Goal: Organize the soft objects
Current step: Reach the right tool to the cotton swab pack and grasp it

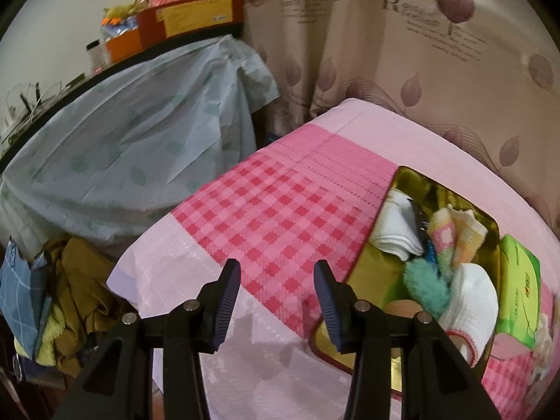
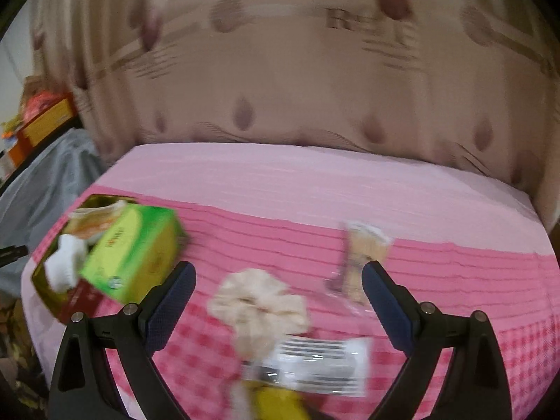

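Note:
A gold tin box [image 1: 371, 266] sits on the pink checked tablecloth [image 1: 280, 210], holding a white folded cloth [image 1: 395, 227], a pink and yellow cloth [image 1: 451, 234], a teal fuzzy piece [image 1: 425, 288] and a white knit piece [image 1: 472, 301]. My left gripper [image 1: 276, 276] hovers open just left of the box, with nothing between its fingers. In the blurred right wrist view, my right gripper [image 2: 278, 276] stands wide open above a cream scrunchie [image 2: 259, 304]. A clear packet of pale sticks [image 2: 357, 255] lies to its right, and a white labelled packet [image 2: 315, 364] lies nearer.
A green tissue pack [image 2: 136, 248] leans at the gold box's [image 2: 45, 276] right side. A brown curtain [image 2: 280, 87] hangs behind the table. To the left a cloth-draped stand [image 1: 140, 147] bears boxes [image 1: 189, 17], and clothes are piled [image 1: 70, 297] below.

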